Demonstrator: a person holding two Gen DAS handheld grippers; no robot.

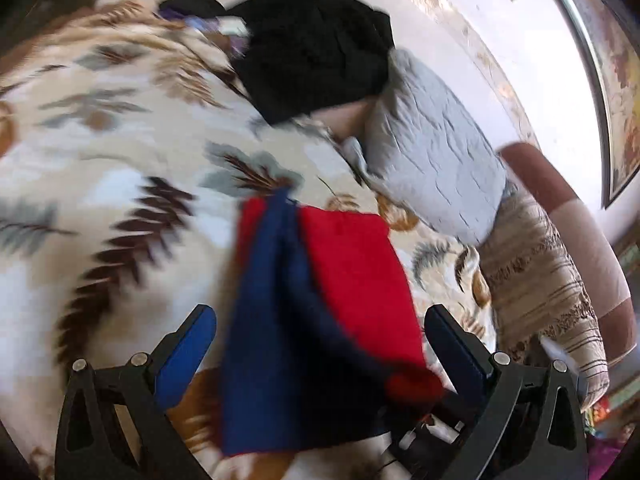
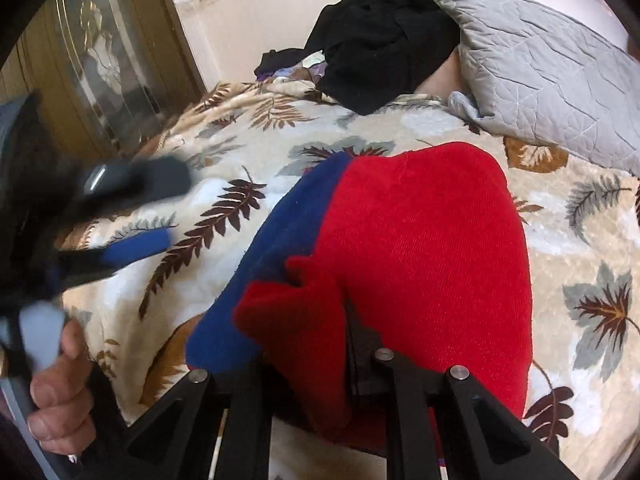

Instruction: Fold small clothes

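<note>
Right wrist view looks down over a bed spread with a leaf-patterned blanket (image 2: 256, 148), cream with brown and grey leaves. At the far side a grey quilted pillow (image 2: 540, 80) leans to the right, with a heap of black clothes (image 2: 376, 44) just to its left. Nearer, in the middle, the red and blue garment (image 2: 420, 248) lies draped over the blanket, red to the right and blue to the left, with its near edge lifted. The right gripper (image 2: 348, 320) has its jaws nearly together, pinching a fold of the red cloth. At the left, the left gripper (image 1: 320, 328) stands wide open, its blue fingers (image 1: 188, 344) either side of the hanging cloth without pressing it, carried by a hand (image 2: 60, 392) at the near left.
</note>
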